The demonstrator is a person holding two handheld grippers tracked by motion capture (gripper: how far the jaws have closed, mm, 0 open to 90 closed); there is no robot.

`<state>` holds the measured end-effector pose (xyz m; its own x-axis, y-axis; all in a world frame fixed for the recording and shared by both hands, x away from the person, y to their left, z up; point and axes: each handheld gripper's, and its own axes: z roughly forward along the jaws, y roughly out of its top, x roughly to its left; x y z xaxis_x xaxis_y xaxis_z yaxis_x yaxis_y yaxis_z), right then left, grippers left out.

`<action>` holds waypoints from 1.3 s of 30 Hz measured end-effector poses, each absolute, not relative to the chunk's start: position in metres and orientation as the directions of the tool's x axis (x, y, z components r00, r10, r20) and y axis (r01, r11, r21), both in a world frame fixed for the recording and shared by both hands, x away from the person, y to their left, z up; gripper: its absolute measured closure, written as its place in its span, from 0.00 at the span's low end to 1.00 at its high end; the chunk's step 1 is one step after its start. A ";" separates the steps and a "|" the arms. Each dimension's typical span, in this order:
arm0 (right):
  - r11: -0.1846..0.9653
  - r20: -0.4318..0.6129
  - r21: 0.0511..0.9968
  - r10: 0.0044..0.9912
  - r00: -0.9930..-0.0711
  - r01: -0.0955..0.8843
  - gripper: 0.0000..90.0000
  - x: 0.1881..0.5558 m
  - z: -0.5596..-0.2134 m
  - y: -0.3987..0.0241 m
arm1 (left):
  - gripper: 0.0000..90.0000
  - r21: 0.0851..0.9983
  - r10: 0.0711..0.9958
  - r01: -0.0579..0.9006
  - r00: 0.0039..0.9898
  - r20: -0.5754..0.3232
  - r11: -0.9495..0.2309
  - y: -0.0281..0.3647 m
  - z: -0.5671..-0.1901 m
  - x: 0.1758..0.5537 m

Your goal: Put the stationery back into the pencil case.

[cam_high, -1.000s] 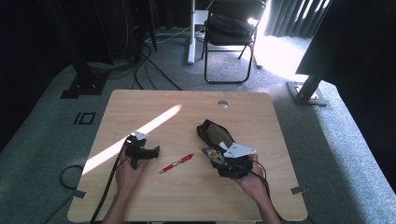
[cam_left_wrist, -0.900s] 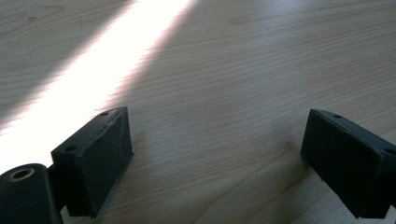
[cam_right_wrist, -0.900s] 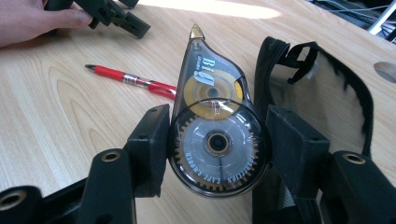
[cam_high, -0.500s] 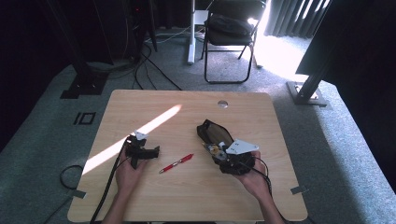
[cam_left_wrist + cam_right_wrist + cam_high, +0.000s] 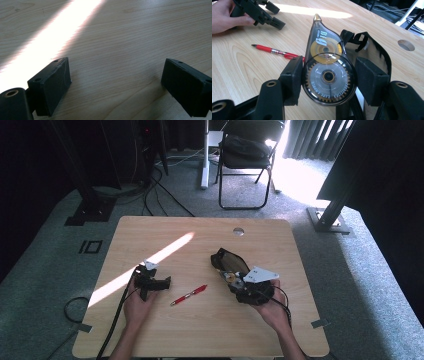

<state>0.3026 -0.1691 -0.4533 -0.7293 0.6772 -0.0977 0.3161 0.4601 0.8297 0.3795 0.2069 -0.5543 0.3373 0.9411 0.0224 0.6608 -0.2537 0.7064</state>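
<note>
Clear tape roller (image 5: 327,72) – between right gripper (image 5: 328,81) pads

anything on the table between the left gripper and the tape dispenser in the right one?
Yes: a red pen lies between the left gripper and the tape dispenser clamped in the right gripper, clearest in the high view.

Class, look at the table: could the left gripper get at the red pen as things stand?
Probably yes. The left gripper is open and holds nothing, and only bare table lies between it and the red pen.
</note>
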 end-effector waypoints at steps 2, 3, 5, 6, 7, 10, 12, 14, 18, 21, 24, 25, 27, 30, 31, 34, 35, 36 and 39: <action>0.459 -0.099 0.831 0.679 -0.727 0.315 0.46 0.303 -0.452 -0.170 | 0.10 0.706 0.941 0.661 0.337 0.022 -0.254 0.207 -0.554 0.380; 0.457 -0.099 0.831 0.681 -0.726 0.315 0.46 0.303 -0.452 -0.170 | 0.10 0.706 0.941 0.661 0.337 0.022 -0.254 0.207 -0.554 0.380; 0.455 -0.100 0.833 0.682 -0.724 0.314 0.46 0.304 -0.450 -0.170 | 0.10 0.707 0.941 0.661 0.337 0.022 -0.253 0.207 -0.554 0.380; 0.454 -0.100 0.834 0.684 -0.723 0.314 0.46 0.304 -0.450 -0.170 | 0.10 0.707 0.941 0.661 0.337 0.022 -0.253 0.207 -0.554 0.380; 0.453 -0.099 0.834 0.684 -0.723 0.314 0.46 0.304 -0.449 -0.171 | 0.10 0.706 0.941 0.661 0.337 0.022 -0.254 0.207 -0.554 0.380; 0.447 -0.098 0.837 0.689 -0.718 0.315 0.46 0.305 -0.448 -0.172 | 0.10 0.706 0.941 0.661 0.337 0.023 -0.254 0.207 -0.554 0.380; 0.443 -0.098 0.840 0.691 -0.716 0.314 0.46 0.306 -0.447 -0.173 | 0.10 0.706 0.941 0.661 0.337 0.022 -0.254 0.207 -0.554 0.380; 0.442 -0.097 0.840 0.694 -0.713 0.315 0.46 0.307 -0.446 -0.173 | 0.10 0.706 0.941 0.661 0.337 0.023 -0.254 0.207 -0.554 0.380; 0.438 -0.100 0.843 0.697 -0.711 0.311 0.46 0.308 -0.444 -0.174 | 0.10 0.706 0.941 0.661 0.337 0.023 -0.254 0.207 -0.554 0.380; 0.435 -0.103 0.845 0.703 -0.704 0.311 0.46 0.309 -0.442 -0.175 | 0.10 0.707 0.941 0.661 0.337 0.022 -0.253 0.207 -0.554 0.380; 0.422 -0.097 0.850 0.713 -0.694 0.315 0.46 0.311 -0.440 -0.178 | 0.10 0.706 0.941 0.661 0.337 0.023 -0.254 0.207 -0.554 0.380; 0.419 -0.096 0.852 0.716 -0.691 0.315 0.46 0.312 -0.440 -0.179 | 0.10 0.706 0.941 0.661 0.337 0.023 -0.254 0.207 -0.554 0.380; 0.413 -0.094 0.854 0.721 -0.686 0.317 0.46 0.313 -0.438 -0.181 | 0.10 0.706 0.941 0.661 0.337 0.022 -0.254 0.207 -0.554 0.380; 0.405 -0.094 0.858 0.727 -0.680 0.315 0.46 0.313 -0.436 -0.183 | 0.10 0.706 0.941 0.661 0.337 0.023 -0.254 0.207 -0.554 0.380; 0.404 -0.094 0.859 0.729 -0.678 0.314 0.46 0.314 -0.435 -0.184 | 0.10 0.707 0.941 0.661 0.337 0.022 -0.254 0.207 -0.554 0.380; 0.394 -0.089 0.863 0.735 -0.672 0.316 0.46 0.315 -0.434 -0.186 | 0.10 0.706 0.941 0.661 0.337 0.023 -0.254 0.207 -0.554 0.380; 0.389 -0.086 0.864 0.739 -0.668 0.320 0.46 0.315 -0.433 -0.187 | 0.10 0.706 0.941 0.661 0.338 0.023 -0.254 0.207 -0.554 0.380; 0.386 -0.084 0.865 0.741 -0.666 0.320 0.46 0.316 -0.433 -0.188 | 0.10 0.707 0.941 0.661 0.337 0.022 -0.254 0.207 -0.554 0.380; 0.384 -0.085 0.866 0.746 -0.661 0.322 0.46 0.317 -0.432 -0.189 | 0.10 0.707 0.941 0.661 0.337 0.022 -0.254 0.207 -0.554 0.380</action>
